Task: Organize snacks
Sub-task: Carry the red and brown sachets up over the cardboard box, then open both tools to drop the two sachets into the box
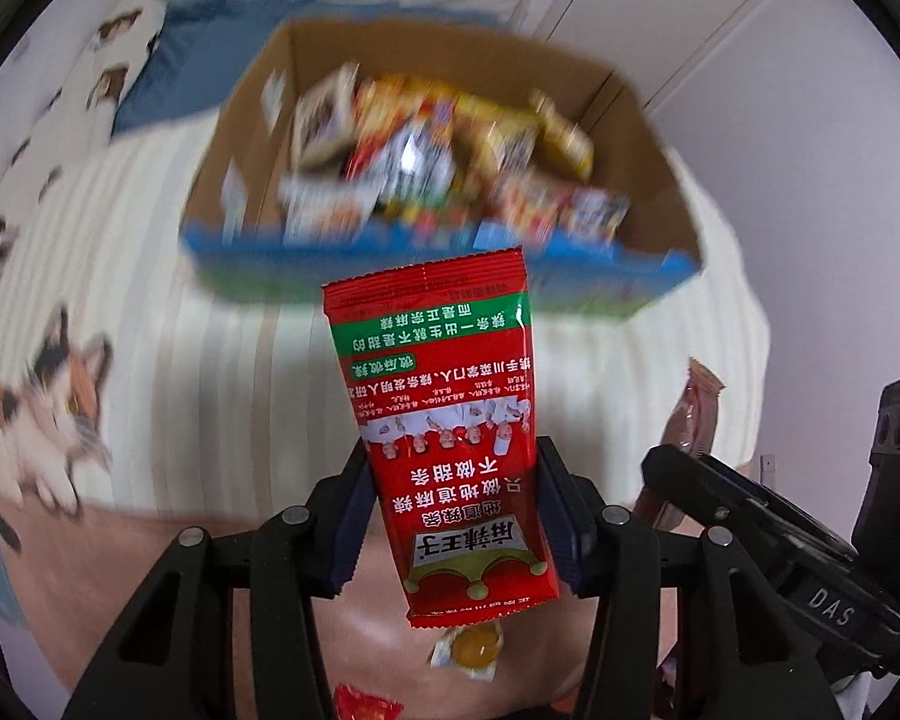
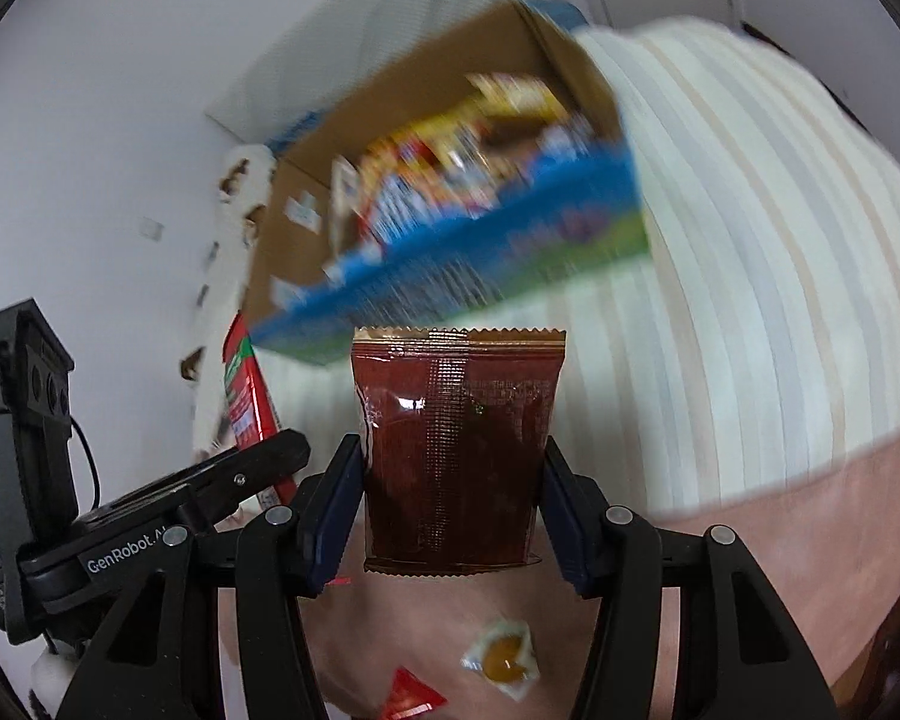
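Ahead of my left gripper (image 1: 453,510), at 12 o'clock, I see the cardboard box (image 1: 624,138), blurred and full of mixed snack packets. It stands on a striped blanket (image 1: 132,276). A cat-print cloth (image 1: 42,414) lies at 9 o'clock. Below, on the pink surface (image 1: 366,630), lie a small yellow candy (image 1: 471,648) and a small red wrapper (image 1: 366,702). Nothing stands between the grippers and the box. My left gripper is clamped on the red snack packet (image 1: 444,420), held upright. My right gripper (image 2: 450,498) is clamped on the dark brown packet (image 2: 456,456), also upright.
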`<state>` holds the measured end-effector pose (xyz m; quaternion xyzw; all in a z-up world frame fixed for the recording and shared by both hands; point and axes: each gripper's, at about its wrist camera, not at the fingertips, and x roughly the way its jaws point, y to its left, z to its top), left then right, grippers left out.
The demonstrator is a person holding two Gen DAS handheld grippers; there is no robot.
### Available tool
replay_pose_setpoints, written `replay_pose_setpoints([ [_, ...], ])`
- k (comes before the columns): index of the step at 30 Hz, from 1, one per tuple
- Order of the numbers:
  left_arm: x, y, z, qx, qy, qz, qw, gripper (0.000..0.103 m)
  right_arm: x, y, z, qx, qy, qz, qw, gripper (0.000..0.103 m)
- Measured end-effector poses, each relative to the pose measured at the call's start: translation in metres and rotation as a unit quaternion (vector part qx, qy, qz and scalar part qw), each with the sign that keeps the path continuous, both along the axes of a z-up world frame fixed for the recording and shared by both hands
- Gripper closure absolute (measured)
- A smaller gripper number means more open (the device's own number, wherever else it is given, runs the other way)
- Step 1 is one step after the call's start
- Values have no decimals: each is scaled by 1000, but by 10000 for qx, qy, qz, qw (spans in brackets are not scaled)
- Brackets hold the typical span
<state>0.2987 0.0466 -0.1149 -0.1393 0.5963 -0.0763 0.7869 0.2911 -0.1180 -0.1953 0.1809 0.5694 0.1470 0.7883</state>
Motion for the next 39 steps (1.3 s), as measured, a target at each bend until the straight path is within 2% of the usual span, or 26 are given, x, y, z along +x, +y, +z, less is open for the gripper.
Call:
replay_pose_setpoints([
  [3,33,1,22,46,-230,-105,9997,55,35,6,26,-49,-267,139,9995,45],
  [6,70,2,35,225,-387,-183,9988,55,66,9,44,-298,-533,270,9978,45],
  [11,136,8,35,532,-340,-242,9977,55,135,20,51,-830,-676,491,9930,45],
  [14,170,13,21,671,-111,-317,9972,55,174,22,40,-1023,-525,524,9920,44],
  [20,228,26,-35,562,679,-283,9957,55,231,29,1,-1317,-34,612,9894,44],
  [25,248,33,-69,412,1124,-125,9927,55,254,32,-35,-1497,396,694,9855,44],
  [30,256,31,-83,430,1255,-129,9911,54,265,34,-59,-1587,722,736,9819,44],
  [31,256,30,-86,421,1302,-138,9905,54,267,33,-63,-1602,802,723,9812,42],
  [32,257,29,-89,403,1356,-185,9898,53,268,34,-68,-1654,891,721,9796,35],
  [33,257,27,-92,416,1412,-205,9889,50,269,35,-71,-1658,934,749,9789,30],
  [35,257,25,-94,442,1432,-177,9886,32,269,39,-73,-1626,984,776,9787,19],
  [36,258,25,-94,472,1408,-155,9888,13,269,44,-74,-1645,1000,834,9777,12],
  [37,258,25,-93,494,1383,-145,9890,8,267,47,-74,-1695,994,870,9766,9],
  [39,258,27,-88,600,1312,-90,9895,8,266,53,-73,-1881,972,922,9730,5],
])
